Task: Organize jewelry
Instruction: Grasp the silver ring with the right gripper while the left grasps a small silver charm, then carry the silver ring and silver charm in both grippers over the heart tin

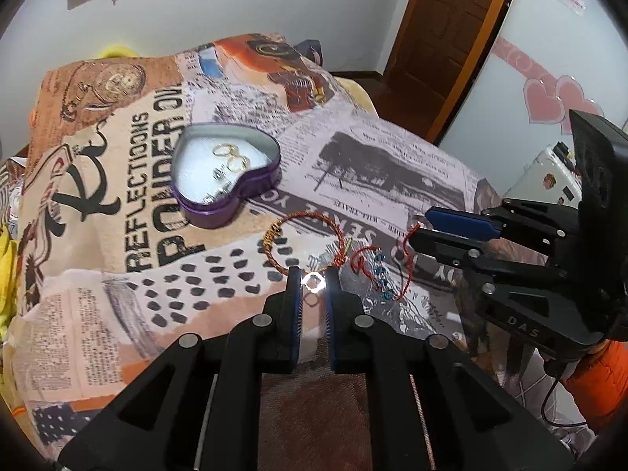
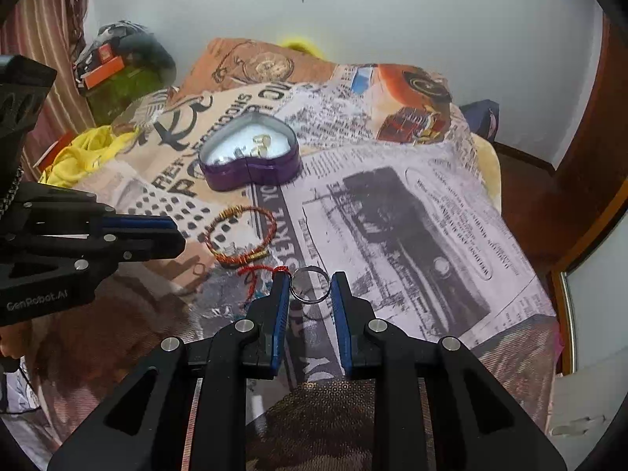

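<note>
My left gripper (image 1: 313, 274) is shut on a small shiny ring (image 1: 307, 279), pinched at its fingertips just above the blanket. My right gripper (image 2: 310, 275) is shut on a larger silver ring (image 2: 310, 300), lifted slightly so its shadow falls below it. A purple heart-shaped tin (image 1: 219, 214) (image 2: 251, 174) stands open further back, with gold rings (image 1: 231, 157) and small silver pieces inside. A red-and-gold braided bracelet (image 1: 314, 215) (image 2: 235, 212) lies between the tin and the grippers. A red cord with teal beads (image 1: 382, 274) lies beside it, just left of the right gripper (image 1: 422, 229).
Everything rests on a newspaper-print blanket (image 2: 412, 204) over a soft, uneven surface. Yellow cloth (image 2: 78, 153) and a pile of clutter (image 2: 117, 78) sit at the left. A wooden door (image 1: 443, 27) and a white appliance (image 1: 549, 59) stand behind. An orange sleeve (image 1: 596, 384) holds the right gripper.
</note>
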`<move>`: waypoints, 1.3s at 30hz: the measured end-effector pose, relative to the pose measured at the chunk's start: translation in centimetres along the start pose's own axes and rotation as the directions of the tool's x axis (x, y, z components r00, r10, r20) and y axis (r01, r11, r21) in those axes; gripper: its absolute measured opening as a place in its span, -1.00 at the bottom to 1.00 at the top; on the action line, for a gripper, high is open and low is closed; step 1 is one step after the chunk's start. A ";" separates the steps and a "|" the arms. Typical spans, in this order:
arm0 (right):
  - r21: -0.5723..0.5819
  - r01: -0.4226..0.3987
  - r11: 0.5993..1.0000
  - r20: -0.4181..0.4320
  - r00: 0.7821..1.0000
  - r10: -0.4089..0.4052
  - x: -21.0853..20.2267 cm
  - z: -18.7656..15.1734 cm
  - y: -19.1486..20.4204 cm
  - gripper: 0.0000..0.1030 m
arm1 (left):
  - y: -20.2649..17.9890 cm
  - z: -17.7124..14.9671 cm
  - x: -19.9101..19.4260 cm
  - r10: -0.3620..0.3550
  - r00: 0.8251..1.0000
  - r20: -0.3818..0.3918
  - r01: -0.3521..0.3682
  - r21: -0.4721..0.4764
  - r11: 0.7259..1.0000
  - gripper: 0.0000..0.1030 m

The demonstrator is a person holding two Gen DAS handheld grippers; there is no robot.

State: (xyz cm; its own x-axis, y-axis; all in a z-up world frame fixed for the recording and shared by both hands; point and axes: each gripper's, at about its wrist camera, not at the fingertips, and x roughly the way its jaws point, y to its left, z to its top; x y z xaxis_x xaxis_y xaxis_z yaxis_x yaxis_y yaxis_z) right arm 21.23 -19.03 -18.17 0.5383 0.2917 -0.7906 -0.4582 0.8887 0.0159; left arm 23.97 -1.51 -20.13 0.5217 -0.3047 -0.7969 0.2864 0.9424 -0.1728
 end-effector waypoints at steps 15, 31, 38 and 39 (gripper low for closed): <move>-0.031 -0.004 1.000 0.111 0.994 0.007 -3.6 2.8 1.7 -0.62 | 2.0 1.7 -4.4 0.049 0.993 0.105 -0.045 -0.041 0.998 -0.82; -0.016 -0.018 1.000 0.176 0.984 0.021 -3.0 6.4 1.8 -0.62 | 4.6 4.6 -5.4 0.089 0.981 0.175 -0.079 -0.066 0.995 -0.82; -0.021 -0.028 0.999 0.181 0.983 0.032 -1.8 8.0 1.9 -0.62 | 5.7 5.5 -4.4 0.098 0.980 0.176 -0.086 -0.072 0.994 -0.82; -0.022 -0.030 0.999 0.180 0.983 0.033 -1.6 8.1 1.9 -0.62 | 5.8 5.6 -4.2 0.099 0.980 0.175 -0.087 -0.072 0.994 -0.82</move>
State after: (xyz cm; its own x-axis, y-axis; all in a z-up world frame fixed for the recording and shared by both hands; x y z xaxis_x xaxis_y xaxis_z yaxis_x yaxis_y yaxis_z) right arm 25.23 -14.93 -11.88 0.6411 0.3798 -0.6669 -0.4894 0.8717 0.0259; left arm 27.96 4.45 -14.52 0.6801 -0.2295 -0.6962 0.1813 0.9729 -0.1436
